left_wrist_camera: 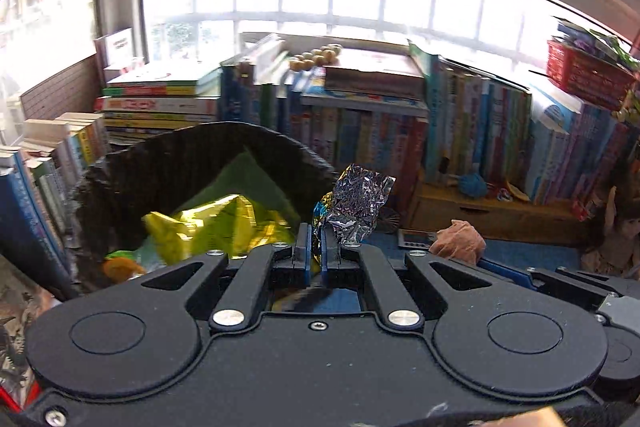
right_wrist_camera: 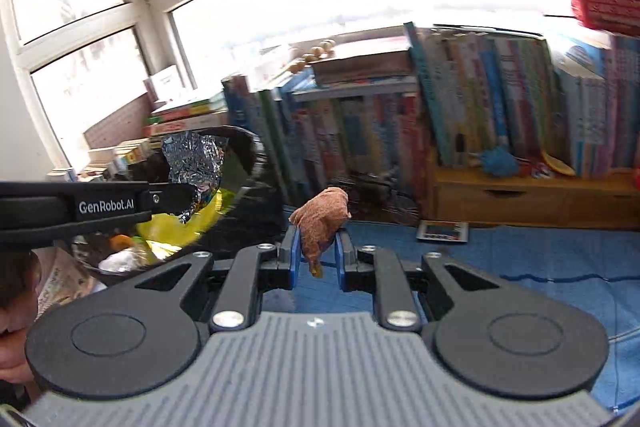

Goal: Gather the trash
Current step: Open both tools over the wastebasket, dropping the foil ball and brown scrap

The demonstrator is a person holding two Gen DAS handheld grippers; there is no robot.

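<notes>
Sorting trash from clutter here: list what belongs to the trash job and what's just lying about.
Job:
- foil wrapper, in left gripper
- brown crumpled paper, in right gripper
- black bin holding yellow wrapper

Lying about:
- books
- red basket
- wooden drawer unit

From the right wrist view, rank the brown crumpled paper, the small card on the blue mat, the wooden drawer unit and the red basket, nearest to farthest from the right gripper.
1. brown crumpled paper, between the right gripper fingers.
2. small card, on the blue mat, ahead right.
3. wooden drawer unit, behind the card.
4. red basket, top right, atop books.
</notes>
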